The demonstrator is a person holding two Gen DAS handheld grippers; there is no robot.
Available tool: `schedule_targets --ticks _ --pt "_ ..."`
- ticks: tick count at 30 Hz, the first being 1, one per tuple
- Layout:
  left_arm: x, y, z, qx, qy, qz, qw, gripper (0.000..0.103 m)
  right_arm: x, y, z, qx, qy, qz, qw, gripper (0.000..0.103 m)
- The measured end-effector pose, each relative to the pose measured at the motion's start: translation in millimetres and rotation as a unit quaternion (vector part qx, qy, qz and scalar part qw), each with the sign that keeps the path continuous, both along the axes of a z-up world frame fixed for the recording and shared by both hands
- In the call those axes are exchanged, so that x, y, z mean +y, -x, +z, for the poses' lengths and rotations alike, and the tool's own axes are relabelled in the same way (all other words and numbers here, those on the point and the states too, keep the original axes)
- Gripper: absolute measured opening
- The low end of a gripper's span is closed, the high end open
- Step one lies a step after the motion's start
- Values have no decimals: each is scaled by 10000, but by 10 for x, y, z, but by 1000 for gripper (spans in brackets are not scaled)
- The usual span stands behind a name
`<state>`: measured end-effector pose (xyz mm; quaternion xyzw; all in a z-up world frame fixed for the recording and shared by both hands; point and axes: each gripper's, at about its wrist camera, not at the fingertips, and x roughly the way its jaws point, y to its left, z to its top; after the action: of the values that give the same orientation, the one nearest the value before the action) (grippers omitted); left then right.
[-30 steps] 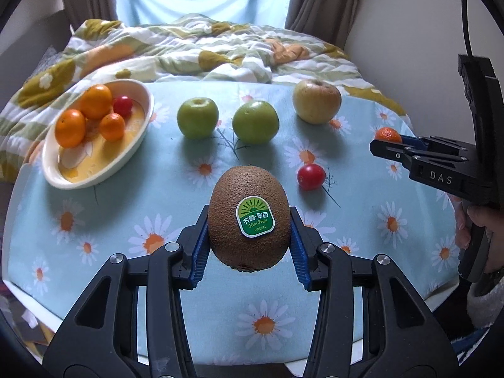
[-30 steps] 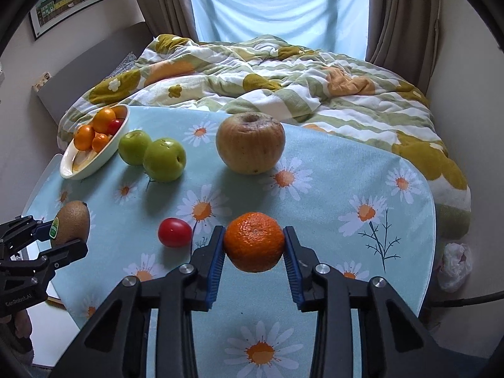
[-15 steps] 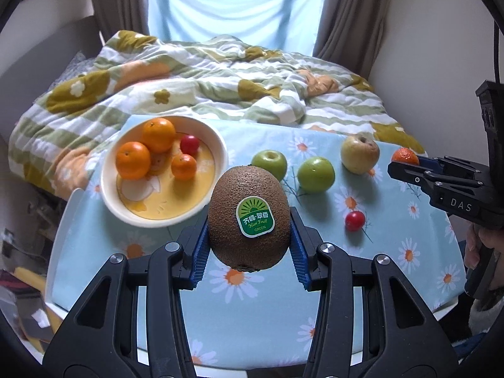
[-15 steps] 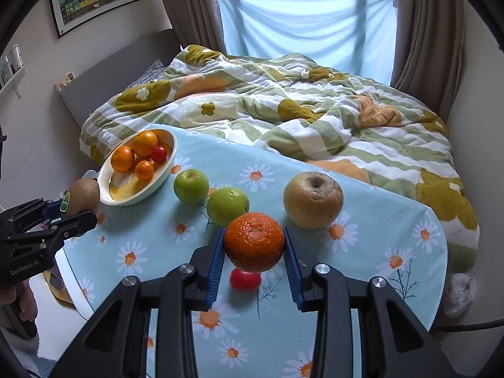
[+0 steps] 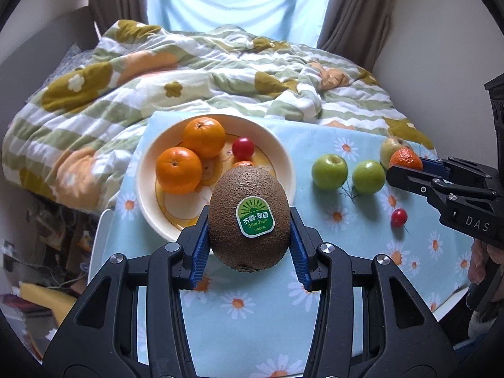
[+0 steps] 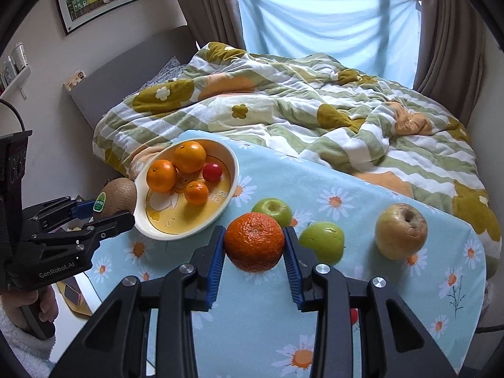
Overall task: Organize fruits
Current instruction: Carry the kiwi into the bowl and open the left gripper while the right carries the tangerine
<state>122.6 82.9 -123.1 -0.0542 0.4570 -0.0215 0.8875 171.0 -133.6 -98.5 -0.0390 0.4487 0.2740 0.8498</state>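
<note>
Behind everything lies a rumpled green, white and mustard flowered quilt [image 6: 283, 100] on a bed, and against it stands a small table under a pale blue daisy-print cloth [image 5: 346, 252].

On that cloth the landmark is a cream oval bowl with a yellow cartoon centre [image 6: 231, 160], near the table's left end. Inside it sit two large oranges, a smaller mandarin and a red cherry tomato. To the bowl's right, on the cloth, come two round green apples [image 6: 274, 209], then farther right a big yellowish, wrinkled apple [image 6: 400, 232]; one more cherry tomato [image 5: 399, 217] lies nearer the front edge.

Left gripper [image 5: 249, 236] clamps a fuzzy brown kiwi with a green sticker [image 5: 249, 217] between its blue pads, hanging just off the bowl's near-left rim. Right gripper [image 6: 254, 242] squeezes a bright orange mandarin [image 6: 254, 242], to the right of the bowl and above the green apples.

Judging by this, both fruits are bound for the bowl. To do it well, each should be carried over the rim and lowered into the open yellow patch at the near side, clear of the oranges, before the pads let go. One gripper at a time seems wiser, since the two could collide over the bowl. Releasing low should keep the round fruit from rolling and knocking the tomato out.
</note>
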Motion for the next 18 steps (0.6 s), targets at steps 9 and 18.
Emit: schedule_targets --ticks 9,18 --pt "395 -280 -337 342 -40 -578 9977 51 427 -39 -72 157 64 -390 9991 33" --pt "529 -491 -621 696 -31 -1298 9891 51 623 -91 -211 310 189 -887 9954 33"
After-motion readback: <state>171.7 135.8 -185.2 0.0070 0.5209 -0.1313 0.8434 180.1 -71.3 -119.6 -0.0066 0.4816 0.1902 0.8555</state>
